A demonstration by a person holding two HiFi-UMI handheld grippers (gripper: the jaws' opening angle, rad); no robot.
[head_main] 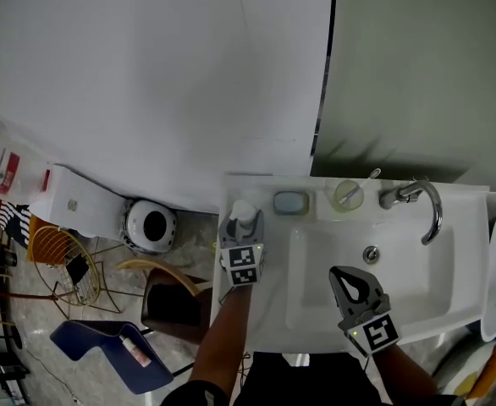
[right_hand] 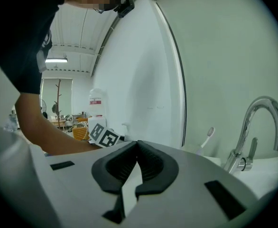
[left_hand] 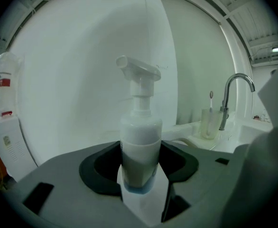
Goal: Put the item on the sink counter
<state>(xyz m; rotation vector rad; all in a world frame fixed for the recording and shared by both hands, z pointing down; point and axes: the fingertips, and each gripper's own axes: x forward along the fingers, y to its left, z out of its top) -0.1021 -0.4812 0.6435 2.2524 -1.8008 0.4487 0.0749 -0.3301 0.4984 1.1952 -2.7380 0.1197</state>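
We see a soap dish [head_main: 290, 202] just right of the left claw [head_main: 244, 224], then a cup [head_main: 349, 194] holding a toothbrush [head_main: 369, 176] and a curved faucet [head_main: 417, 205] beyond the right claw [head_main: 338, 274]; a toilet [head_main: 151, 225] and wire basket [head_main: 57, 252] sit left.

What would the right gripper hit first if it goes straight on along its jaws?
Probably the toothbrush cup on the back ledge: the shut right gripper points across the basin at it, with the faucet off to the side. Height is unclear; it might pass over to the wall.
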